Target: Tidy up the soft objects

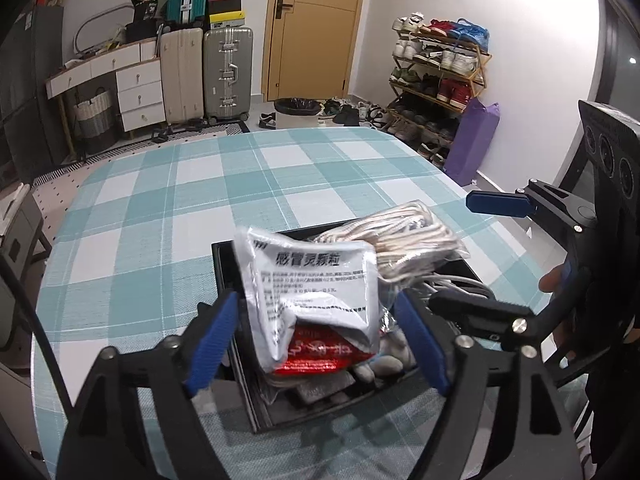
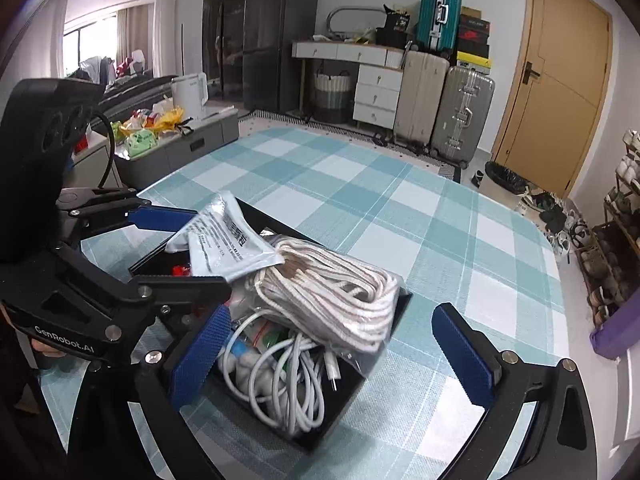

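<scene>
A black box (image 1: 256, 408) (image 2: 344, 412) on the checked tablecloth holds soft items. A silver sachet with black print (image 1: 316, 292) (image 2: 224, 240) lies on top, above a red packet (image 1: 320, 354). A bagged coil of white rope (image 1: 404, 242) (image 2: 332, 292) fills the far side, with white cables (image 2: 280, 380) beside it. My left gripper (image 1: 316, 340) is open, its blue fingers on either side of the sachet without pinching it. My right gripper (image 2: 332, 356) is open over the box's cable end, empty. It also shows in the left wrist view (image 1: 480, 256).
The teal and white checked table (image 1: 200, 184) (image 2: 440, 220) stretches beyond the box. Suitcases (image 1: 228, 72), a drawer desk, a wooden door and a shoe rack (image 1: 436, 72) stand behind. A grey side bench with snacks (image 2: 160, 136) sits to the left.
</scene>
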Tool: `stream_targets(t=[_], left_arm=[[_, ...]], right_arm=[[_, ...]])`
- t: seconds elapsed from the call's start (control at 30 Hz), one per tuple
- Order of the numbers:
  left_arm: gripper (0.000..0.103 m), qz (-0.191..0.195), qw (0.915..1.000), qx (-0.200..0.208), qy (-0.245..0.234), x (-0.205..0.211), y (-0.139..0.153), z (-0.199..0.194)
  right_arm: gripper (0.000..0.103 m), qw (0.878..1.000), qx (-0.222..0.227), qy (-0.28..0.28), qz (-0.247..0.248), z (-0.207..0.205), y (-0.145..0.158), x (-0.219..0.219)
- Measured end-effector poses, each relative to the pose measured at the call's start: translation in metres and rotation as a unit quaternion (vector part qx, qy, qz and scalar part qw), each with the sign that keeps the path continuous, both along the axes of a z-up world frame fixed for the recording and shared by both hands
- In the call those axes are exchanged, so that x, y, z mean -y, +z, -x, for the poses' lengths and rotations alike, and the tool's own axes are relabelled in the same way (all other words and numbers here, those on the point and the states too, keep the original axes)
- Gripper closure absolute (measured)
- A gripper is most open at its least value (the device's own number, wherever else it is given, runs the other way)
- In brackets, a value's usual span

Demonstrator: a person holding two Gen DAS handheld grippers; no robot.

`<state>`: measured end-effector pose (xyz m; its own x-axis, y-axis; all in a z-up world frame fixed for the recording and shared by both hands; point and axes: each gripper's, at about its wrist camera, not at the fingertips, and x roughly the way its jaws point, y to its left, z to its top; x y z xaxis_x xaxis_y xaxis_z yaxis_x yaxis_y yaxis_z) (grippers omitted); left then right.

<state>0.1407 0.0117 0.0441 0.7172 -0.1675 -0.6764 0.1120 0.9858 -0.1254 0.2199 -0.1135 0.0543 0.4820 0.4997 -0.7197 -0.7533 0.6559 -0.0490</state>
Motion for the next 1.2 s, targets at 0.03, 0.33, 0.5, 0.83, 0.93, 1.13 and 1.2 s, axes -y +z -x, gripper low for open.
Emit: stream_targets(t=[0.03, 0.33, 0.5, 0.83, 0.93, 1.13, 1.2], left_arm=[[0.009, -0.004, 1.0000, 0.004, 0.007, 0.000, 0.001, 0.002], [0.000, 0.018, 0.9965, 0.052, 0.063, -0.026, 0.011, 0.035], [0.000, 0.004, 0.9925, 0.085, 0.087, -0.032, 0.012, 0.057], [0.000, -0.032, 0.9884, 0.106, 0.104, -0.023, 0.001, 0.075], [0.000, -0.039, 0.9872, 0.115, 0.104, -0.019, -0.002, 0.077], [0.000, -0.033, 0.9854, 0.130, 0.105, -0.017, -0.007, 0.079], [0.000, -0.033, 0.9850, 0.133, 0.105, -0.017, -0.009, 0.079]], right_arm=[[0.001, 1.000, 0.001, -0.002, -0.004, 0.002, 0.001, 0.003], [0.001, 0.997, 0.015, -0.022, -0.072, 0.029, 0.015, 0.030], [0.001, 0.994, 0.020, -0.028, -0.103, 0.047, 0.018, 0.035], [0.001, 0.989, 0.027, -0.032, -0.144, 0.071, 0.016, 0.042], [0.001, 0.987, 0.028, -0.036, -0.156, 0.074, 0.014, 0.046], [0.001, 0.985, 0.044, -0.041, -0.163, 0.078, 0.009, 0.049], [0.001, 0.984, 0.046, -0.041, -0.165, 0.079, 0.008, 0.050]])
